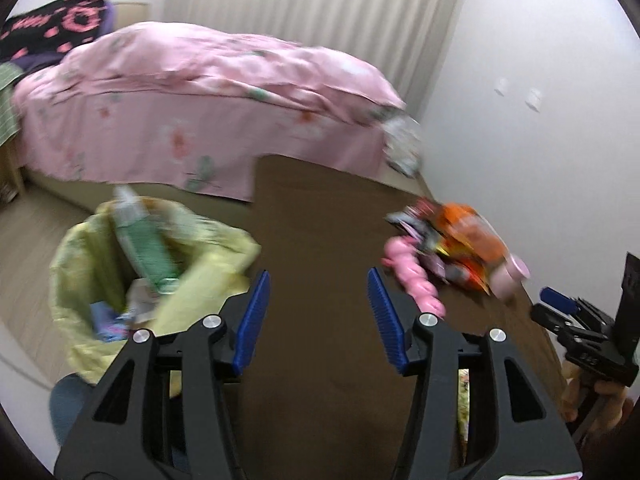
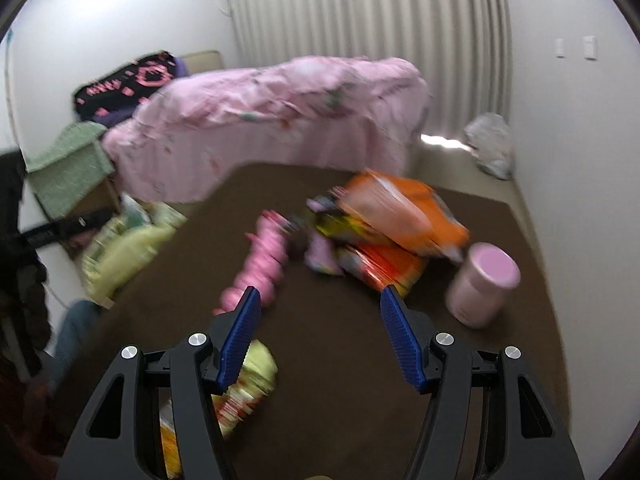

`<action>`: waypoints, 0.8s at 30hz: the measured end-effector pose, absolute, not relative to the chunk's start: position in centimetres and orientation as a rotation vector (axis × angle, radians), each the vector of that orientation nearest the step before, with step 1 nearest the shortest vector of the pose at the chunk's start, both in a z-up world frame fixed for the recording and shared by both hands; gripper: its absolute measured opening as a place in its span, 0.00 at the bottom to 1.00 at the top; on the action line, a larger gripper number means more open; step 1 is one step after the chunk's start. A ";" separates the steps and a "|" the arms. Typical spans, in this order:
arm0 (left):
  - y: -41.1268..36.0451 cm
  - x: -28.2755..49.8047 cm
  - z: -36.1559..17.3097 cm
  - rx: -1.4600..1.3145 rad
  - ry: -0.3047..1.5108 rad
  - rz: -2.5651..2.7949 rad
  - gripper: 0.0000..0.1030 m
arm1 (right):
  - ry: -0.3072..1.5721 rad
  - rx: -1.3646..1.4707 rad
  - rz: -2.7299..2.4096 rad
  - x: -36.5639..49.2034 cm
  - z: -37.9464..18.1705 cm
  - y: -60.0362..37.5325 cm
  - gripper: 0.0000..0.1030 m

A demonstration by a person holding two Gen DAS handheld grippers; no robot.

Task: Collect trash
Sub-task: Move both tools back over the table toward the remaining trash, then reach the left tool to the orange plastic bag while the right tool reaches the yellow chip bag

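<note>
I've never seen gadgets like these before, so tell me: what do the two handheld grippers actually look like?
Both look alike. The left gripper has two black plastic arms with triangular cut-outs, round silver bolt heads at the joints, and flat, ribbed blue pads on the inner faces of its fingers. The right gripper has the same black frame, silver bolts and ribbed blue pads. No cables or sleeves are visible.

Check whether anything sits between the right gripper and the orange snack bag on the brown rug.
Nothing visible blocks it. The right gripper is open and empty, with bare brown rug ahead up to the orange snack bag. A pink toy lies left of that line, a pink canister to its right.
</note>
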State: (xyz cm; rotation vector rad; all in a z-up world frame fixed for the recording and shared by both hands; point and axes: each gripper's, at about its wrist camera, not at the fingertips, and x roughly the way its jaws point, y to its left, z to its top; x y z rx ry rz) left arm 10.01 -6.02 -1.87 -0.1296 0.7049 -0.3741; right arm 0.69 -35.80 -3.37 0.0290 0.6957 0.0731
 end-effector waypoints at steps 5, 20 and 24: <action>-12.6 11.1 -1.6 -0.075 0.698 -0.619 0.47 | 0.702 0.027 -0.016 -0.2 -5.0 -37.8 0.57; -31.5 25.6 -6.2 -0.071 0.981 -0.657 0.51 | 0.770 0.102 -0.029 -2.5 -8.7 -40.6 0.57; -30.5 25.2 -7.7 -0.097 1.029 -0.692 0.30 | 0.799 0.146 -0.027 -2.6 -9.7 -41.1 0.57</action>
